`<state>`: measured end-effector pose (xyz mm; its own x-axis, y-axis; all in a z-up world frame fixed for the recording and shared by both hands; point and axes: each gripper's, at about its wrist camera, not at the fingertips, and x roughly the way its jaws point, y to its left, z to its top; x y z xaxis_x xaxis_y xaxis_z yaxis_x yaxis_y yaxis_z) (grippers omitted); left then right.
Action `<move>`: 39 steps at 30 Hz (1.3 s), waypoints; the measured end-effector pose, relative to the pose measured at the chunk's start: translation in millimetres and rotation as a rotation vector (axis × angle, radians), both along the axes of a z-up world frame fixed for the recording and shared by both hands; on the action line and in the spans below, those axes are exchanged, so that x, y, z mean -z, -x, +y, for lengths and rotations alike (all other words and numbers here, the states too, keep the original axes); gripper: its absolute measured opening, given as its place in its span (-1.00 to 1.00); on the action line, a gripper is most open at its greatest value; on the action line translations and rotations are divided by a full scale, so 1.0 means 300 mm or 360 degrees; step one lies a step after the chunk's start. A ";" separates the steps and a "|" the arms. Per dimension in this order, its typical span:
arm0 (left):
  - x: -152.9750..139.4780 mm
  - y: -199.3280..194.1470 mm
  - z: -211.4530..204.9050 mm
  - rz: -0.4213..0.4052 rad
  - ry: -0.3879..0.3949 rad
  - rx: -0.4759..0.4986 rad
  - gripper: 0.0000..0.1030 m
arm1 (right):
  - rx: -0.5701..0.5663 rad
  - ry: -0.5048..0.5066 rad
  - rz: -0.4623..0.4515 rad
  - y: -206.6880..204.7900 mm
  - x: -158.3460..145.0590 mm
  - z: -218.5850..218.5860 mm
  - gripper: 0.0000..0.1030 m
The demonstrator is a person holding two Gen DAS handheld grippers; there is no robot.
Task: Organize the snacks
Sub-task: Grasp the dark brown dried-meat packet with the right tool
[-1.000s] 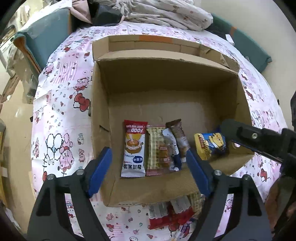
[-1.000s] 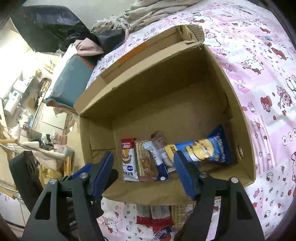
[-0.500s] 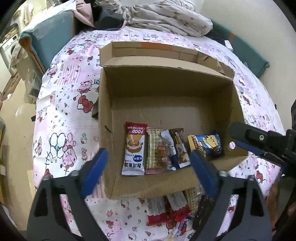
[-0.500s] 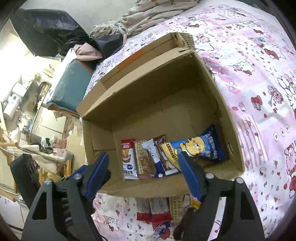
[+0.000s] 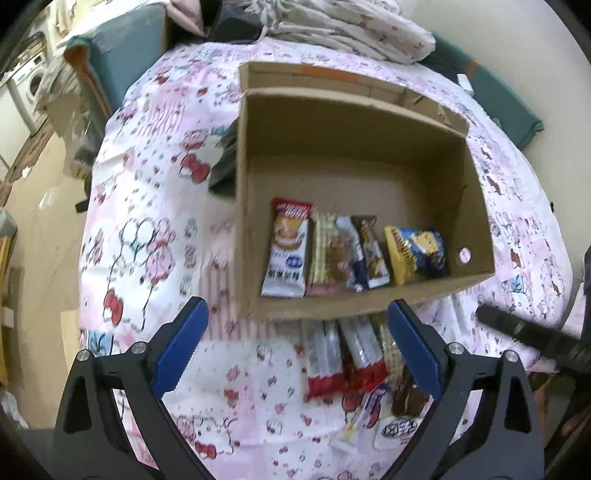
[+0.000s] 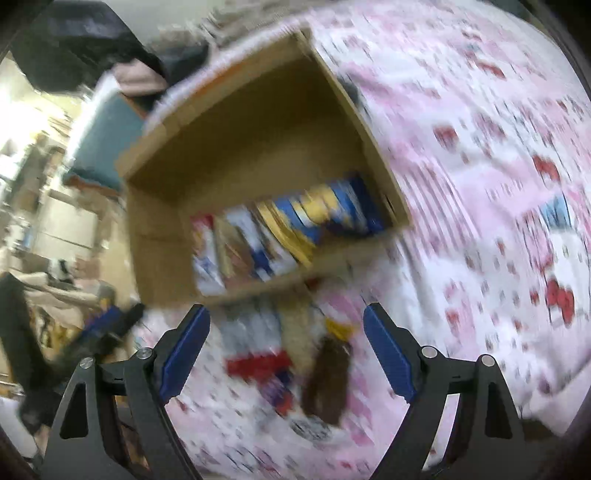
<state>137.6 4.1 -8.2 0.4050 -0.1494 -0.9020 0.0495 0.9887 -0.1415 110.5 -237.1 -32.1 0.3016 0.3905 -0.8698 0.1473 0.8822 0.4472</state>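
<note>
1. Left wrist view: left gripper (image 5: 295, 347) fingers spread, empty, just outside cardboard box (image 5: 280, 306) near wall.
2. Right gripper (image 6: 286, 354) spread, empty; view blurred.
3. Snacks in box (image 5: 354, 251) along near wall; loose snacks (image 5: 354, 358) outside it on bedsheet (image 5: 147, 240).

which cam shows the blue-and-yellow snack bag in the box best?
Left wrist: the blue-and-yellow bag is fairly sharp, lying at the right end of the row in the cardboard box. The right wrist view shows it only as motion-blurred streaks.

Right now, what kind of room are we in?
Probably a bedroom at home: the cardboard box of snacks sits on a cartoon-print bedsheet, crumpled bedding lies behind it, and a washing machine stands nearby.
</note>
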 end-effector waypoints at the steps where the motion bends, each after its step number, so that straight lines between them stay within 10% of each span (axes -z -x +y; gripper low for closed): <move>1: 0.003 0.007 0.007 0.0009 -0.0006 -0.0010 0.86 | -0.0008 0.0020 0.0076 0.016 0.035 0.004 0.70; 7: 0.018 0.062 0.047 0.0053 -0.0031 -0.0072 0.86 | -0.0095 0.0097 0.0377 0.092 0.200 0.060 0.70; 24: 0.028 0.111 0.040 0.0058 -0.0043 -0.0073 0.86 | -0.0341 0.0669 0.0388 0.100 0.359 0.269 0.78; 29: 0.025 0.118 0.023 0.0048 -0.0054 -0.0041 0.86 | -0.0372 0.0678 0.0333 0.109 0.326 0.306 0.18; 39: 0.092 0.141 -0.027 0.0148 -0.0120 0.0056 0.86 | -0.0165 0.0319 0.0330 0.128 0.269 0.160 0.10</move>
